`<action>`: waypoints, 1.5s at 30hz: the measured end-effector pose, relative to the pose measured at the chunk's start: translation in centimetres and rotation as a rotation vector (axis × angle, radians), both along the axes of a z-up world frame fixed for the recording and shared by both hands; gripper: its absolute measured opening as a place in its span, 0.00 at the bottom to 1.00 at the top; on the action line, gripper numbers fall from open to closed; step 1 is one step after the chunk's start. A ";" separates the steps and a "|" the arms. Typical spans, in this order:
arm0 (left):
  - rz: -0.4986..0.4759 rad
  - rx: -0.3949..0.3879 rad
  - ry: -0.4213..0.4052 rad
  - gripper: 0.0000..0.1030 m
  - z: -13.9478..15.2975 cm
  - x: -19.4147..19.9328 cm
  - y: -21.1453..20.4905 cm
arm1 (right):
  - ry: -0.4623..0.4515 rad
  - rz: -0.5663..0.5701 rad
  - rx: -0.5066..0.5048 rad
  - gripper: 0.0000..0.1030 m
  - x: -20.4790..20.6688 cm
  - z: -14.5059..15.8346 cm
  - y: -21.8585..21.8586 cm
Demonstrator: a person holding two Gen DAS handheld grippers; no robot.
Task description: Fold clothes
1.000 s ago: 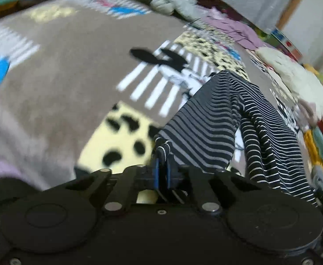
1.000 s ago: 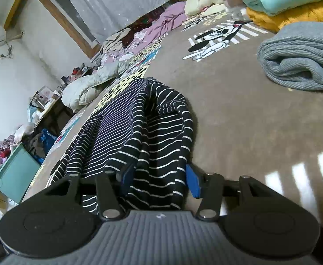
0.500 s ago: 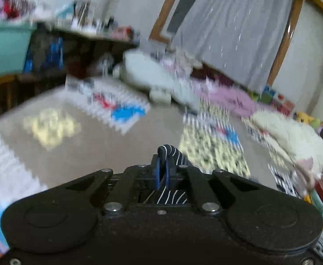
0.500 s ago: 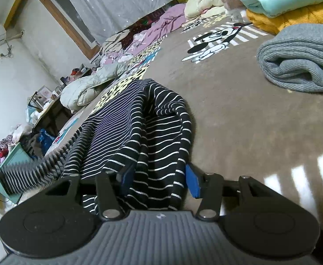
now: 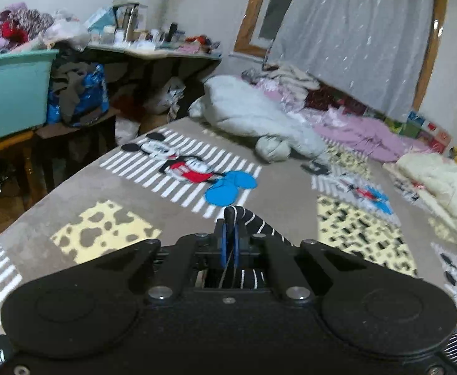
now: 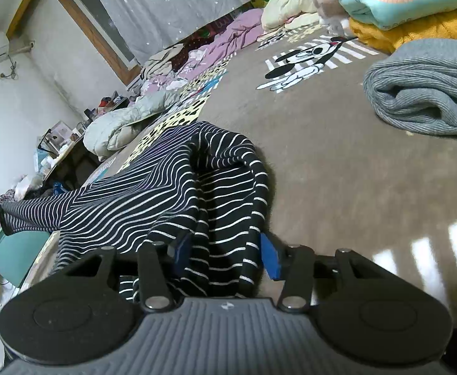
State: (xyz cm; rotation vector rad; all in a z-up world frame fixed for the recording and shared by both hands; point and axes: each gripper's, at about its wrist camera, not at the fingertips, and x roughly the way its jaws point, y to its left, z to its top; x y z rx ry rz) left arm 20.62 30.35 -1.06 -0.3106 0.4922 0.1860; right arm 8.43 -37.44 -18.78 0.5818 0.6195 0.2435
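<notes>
A black garment with thin white stripes lies bunched on the brown cartoon-print bedspread. One end is stretched up and to the left, off the bed. My left gripper is shut on that striped end and holds it above the bedspread. My right gripper is open, low over the bed, its blue pads on either side of a bunched fold of the garment. Whether they touch it I cannot tell.
A folded grey knit lies at the right, with yellow and teal folded bedding behind it. A pale grey quilt and pink clothes lie at the far side. A teal bin and cluttered table stand left of the bed.
My left gripper has lifted the striped end up and away, so the cloth now stretches off to the left. The right gripper has stayed open in place.
</notes>
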 end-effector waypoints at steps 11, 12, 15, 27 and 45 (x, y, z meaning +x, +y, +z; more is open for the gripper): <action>0.175 -0.007 0.244 0.18 -8.0 2.4 4.0 | -0.025 0.008 0.004 0.48 0.3 0.1 0.1; 0.185 0.014 0.248 0.22 -8.5 1.7 3.4 | -0.025 0.005 0.003 0.48 0.4 0.1 0.1; 0.193 -0.042 0.200 0.27 -9.0 -1.3 1.2 | -0.026 -0.004 0.006 0.48 0.5 0.1 0.0; -0.171 -0.568 0.071 0.47 -12.6 -10.7 -12.6 | 0.015 0.031 -0.026 0.20 1.5 0.3 0.7; -0.312 -0.678 0.125 0.49 -15.9 -11.5 -16.4 | -0.368 0.247 -1.348 0.02 9.4 15.0 5.5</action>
